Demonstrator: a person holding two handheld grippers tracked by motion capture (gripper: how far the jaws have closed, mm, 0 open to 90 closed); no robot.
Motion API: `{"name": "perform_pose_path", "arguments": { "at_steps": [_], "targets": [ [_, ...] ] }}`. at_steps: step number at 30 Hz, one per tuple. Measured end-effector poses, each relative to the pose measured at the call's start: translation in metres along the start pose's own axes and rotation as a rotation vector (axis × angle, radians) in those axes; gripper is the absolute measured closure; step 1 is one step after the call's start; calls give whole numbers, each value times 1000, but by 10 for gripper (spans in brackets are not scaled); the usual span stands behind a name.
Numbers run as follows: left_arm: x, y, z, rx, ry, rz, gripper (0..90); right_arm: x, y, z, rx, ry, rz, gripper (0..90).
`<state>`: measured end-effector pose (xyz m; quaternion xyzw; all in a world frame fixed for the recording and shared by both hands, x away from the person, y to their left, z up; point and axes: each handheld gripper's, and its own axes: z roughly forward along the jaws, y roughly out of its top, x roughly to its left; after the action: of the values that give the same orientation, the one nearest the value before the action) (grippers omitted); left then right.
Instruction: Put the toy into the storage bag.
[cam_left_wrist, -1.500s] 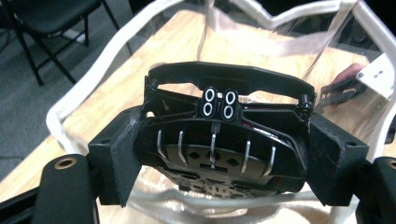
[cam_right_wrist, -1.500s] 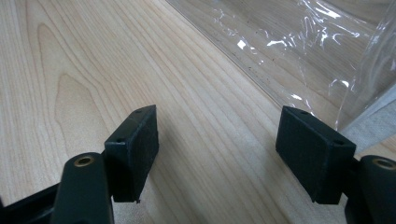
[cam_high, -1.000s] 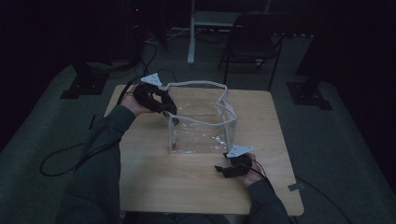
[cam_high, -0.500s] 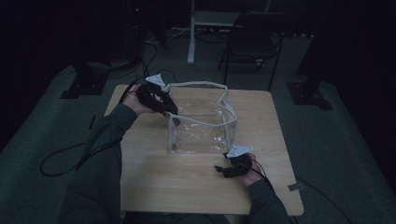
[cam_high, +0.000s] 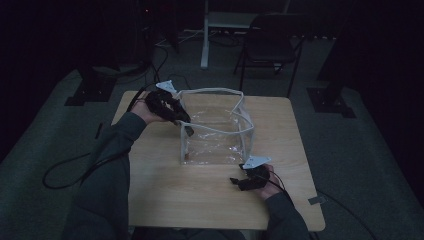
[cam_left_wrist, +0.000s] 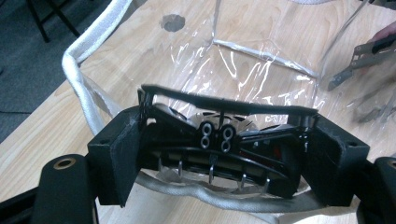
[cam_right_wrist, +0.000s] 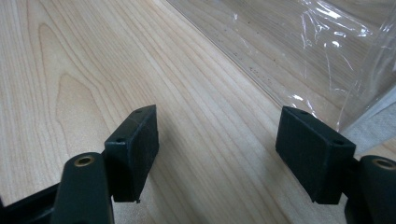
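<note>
While the left hand-held gripper (cam_high: 186, 129) pinches a black object over the rim of the clear plastic white-trimmed bag (cam_high: 215, 131) at frame centre, the right hand-held gripper (cam_high: 235, 181) rests spread on the tabletop (cam_high: 165, 195); releasing it inside likely follows.

Light wooden table (cam_high: 165, 195), rectangular, pale straight grain, with one dark knot (cam_left_wrist: 173, 22) in the board near the far edge. Set on a grey carpeted floor (cam_high: 365, 150). Resting directly on the tabletop: clear plastic bag (cam_high: 215, 135), box-shaped, standing upright with mouth open upward, edged in white piping (cam_left_wrist: 79, 74), positioned near the middle and slightly toward the far side; wood grain visible through the transparent walls and base (cam_right_wrist: 299, 51). Bare wood along the near edge and to both sides of the bag. Small grey tab (cam_high: 316, 200) projecting at the near right corner of the table.
</note>
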<state>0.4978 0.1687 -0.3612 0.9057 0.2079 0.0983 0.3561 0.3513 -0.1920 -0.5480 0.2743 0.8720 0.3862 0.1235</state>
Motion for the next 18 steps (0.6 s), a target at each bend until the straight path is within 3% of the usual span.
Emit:
{"name": "perform_pose_path", "arguments": {
  "at_steps": [2, 7, 9, 18],
  "targets": [
    [0, 0, 1, 16, 2, 7, 236, 0, 0, 0, -1, 2, -2, 293],
    [0, 1, 4, 4, -6, -4, 237, 1, 0, 0, -2, 4, -2, 293],
    [-1, 1, 5, 26, 9, 7, 243, 1, 0, 0, -1, 5, -3, 293],
    [-1, -1, 5, 17, 7, -5, 242, 1, 0, 0, -1, 4, -4, 293]
  ]
}}
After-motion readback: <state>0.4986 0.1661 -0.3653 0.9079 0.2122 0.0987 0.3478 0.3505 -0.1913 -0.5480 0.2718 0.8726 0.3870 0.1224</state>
